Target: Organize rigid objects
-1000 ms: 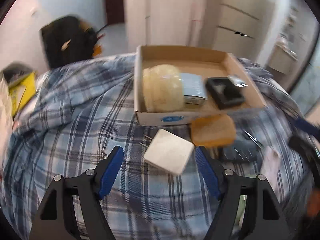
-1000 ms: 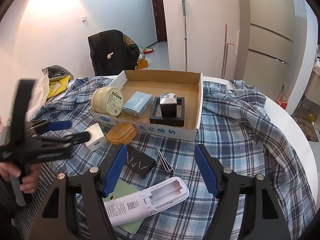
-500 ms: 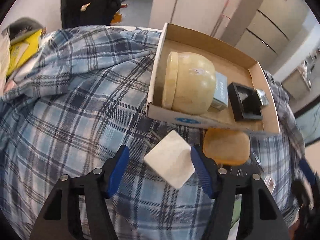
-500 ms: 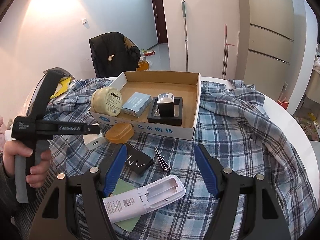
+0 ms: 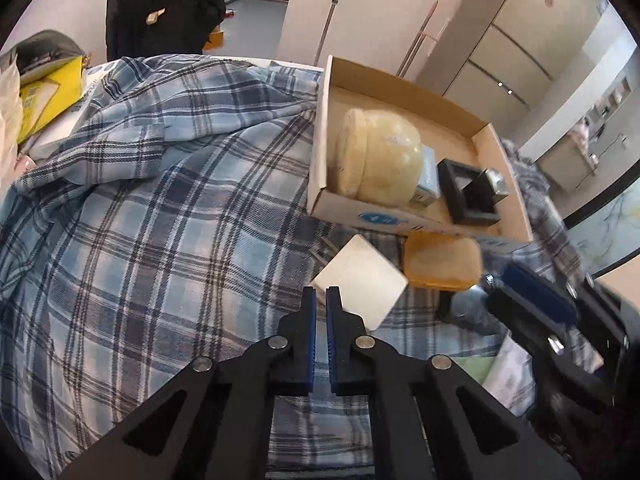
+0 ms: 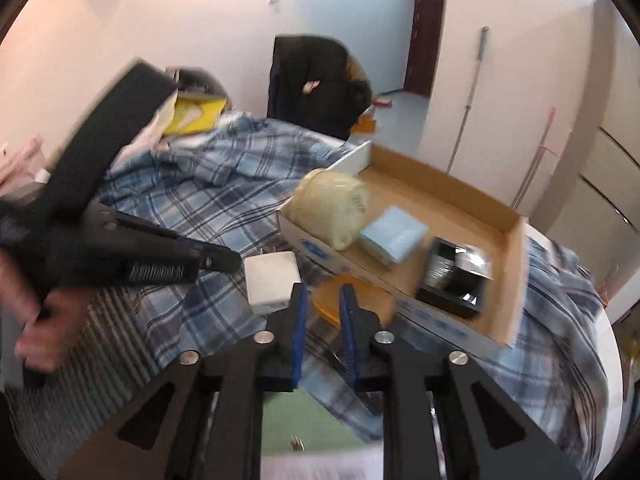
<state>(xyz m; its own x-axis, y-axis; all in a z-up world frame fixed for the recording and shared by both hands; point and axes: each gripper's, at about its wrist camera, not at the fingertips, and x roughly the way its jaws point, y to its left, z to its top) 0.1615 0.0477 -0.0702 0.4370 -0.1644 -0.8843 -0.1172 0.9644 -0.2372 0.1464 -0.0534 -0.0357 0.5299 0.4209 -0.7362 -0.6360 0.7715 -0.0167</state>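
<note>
A white square block (image 5: 360, 284) (image 6: 272, 280) lies on the plaid cloth in front of the cardboard box (image 5: 320, 140) (image 6: 360, 276). My left gripper (image 5: 320, 292) (image 6: 236, 262) is shut, its tips at the block's near left corner, and nothing shows between the pads. An orange lidded container (image 5: 440, 260) (image 6: 380, 300) sits beside the block. My right gripper (image 6: 322, 290) (image 5: 496, 282) points at that container, its jaws closing to a narrow gap with nothing between them. The box holds a cream jar (image 5: 376, 160) (image 6: 332, 204), a small blue box (image 6: 394, 238) and a black tray (image 5: 468, 196) (image 6: 456, 276).
The plaid cloth (image 5: 160, 220) covers a round white table (image 6: 612, 340). Green paper (image 6: 300, 420) and a white device (image 6: 320, 468) lie under the right gripper. A person's hand (image 6: 32, 320) holds the left gripper. A chair with a dark coat (image 5: 160, 8) and a yellow bag (image 5: 44, 96) stand behind.
Both grippers have gone from wide open to closed. The right one swung left toward the orange container and white block. The white block now sits right of the left gripper's tips instead of between them.
</note>
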